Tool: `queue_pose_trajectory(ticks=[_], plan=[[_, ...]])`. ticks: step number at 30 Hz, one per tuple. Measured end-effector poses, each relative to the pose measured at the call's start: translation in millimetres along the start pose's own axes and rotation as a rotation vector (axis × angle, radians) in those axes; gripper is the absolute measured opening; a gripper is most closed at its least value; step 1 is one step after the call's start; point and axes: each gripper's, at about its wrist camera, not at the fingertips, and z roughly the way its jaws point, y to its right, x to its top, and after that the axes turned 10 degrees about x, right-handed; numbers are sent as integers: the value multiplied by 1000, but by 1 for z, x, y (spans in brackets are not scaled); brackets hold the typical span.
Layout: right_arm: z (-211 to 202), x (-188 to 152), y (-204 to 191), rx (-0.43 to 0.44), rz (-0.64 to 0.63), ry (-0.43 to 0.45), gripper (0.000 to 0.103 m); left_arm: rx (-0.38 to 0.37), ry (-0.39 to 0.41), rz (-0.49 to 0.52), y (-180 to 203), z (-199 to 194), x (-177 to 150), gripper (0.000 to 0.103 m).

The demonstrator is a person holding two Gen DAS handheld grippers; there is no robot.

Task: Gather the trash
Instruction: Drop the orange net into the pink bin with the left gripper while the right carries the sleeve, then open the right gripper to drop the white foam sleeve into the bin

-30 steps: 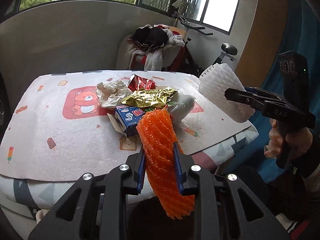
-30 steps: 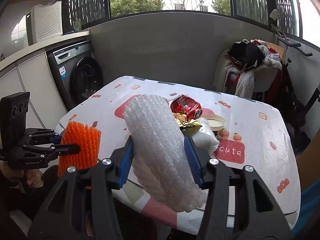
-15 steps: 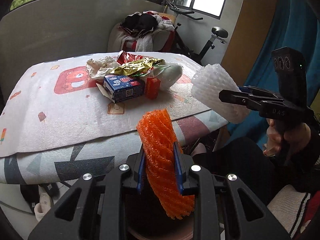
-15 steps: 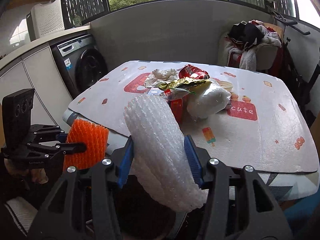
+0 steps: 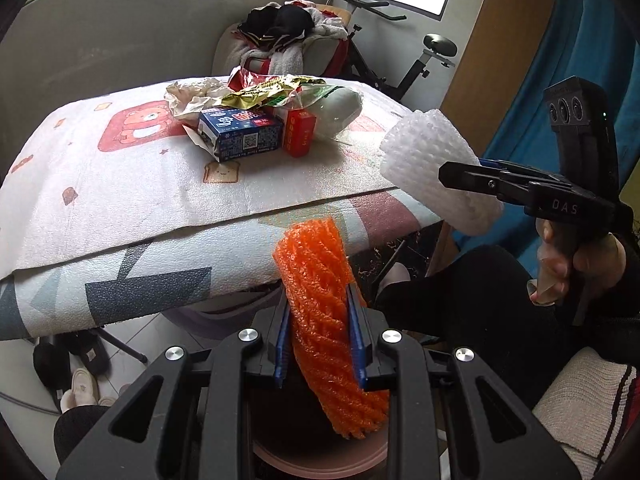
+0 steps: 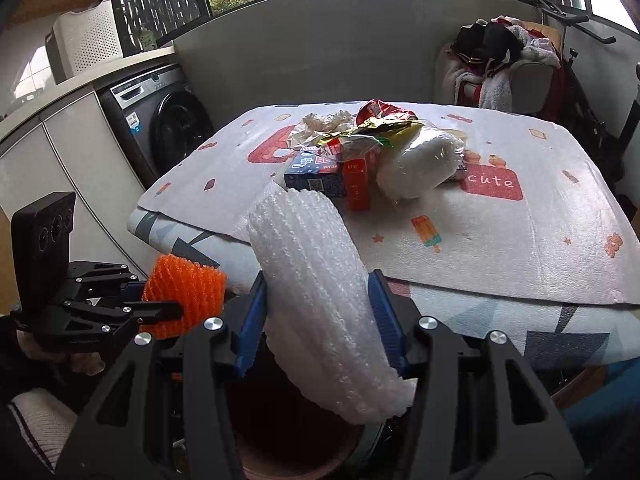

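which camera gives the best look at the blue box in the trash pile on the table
The left wrist view. There the blue box shows its printed top and its front side with the QR code, unobstructed. In the right wrist view the blue box sits partly behind the white foam net held by the right gripper.

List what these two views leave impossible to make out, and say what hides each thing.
- Bin, left wrist view: the left gripper and orange foam net cover most of it.
- Bin contents, right wrist view: the white foam net and right gripper block them.
- Blue carton print: too small.
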Motion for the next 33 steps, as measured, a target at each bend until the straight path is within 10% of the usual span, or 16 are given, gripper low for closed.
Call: queue_pose_trajectory(ticks=[9,19,33], plan=[[7,-9,6,21,33,-15,52,-4,-18,11,3,7,-2,32],[29,-27,-6,80,29,-77,52,63,60,0,-4,-15,2,84],[82,-56,-17,89,12,-300,54,176,84,-37,-30,-17,-6,92]])
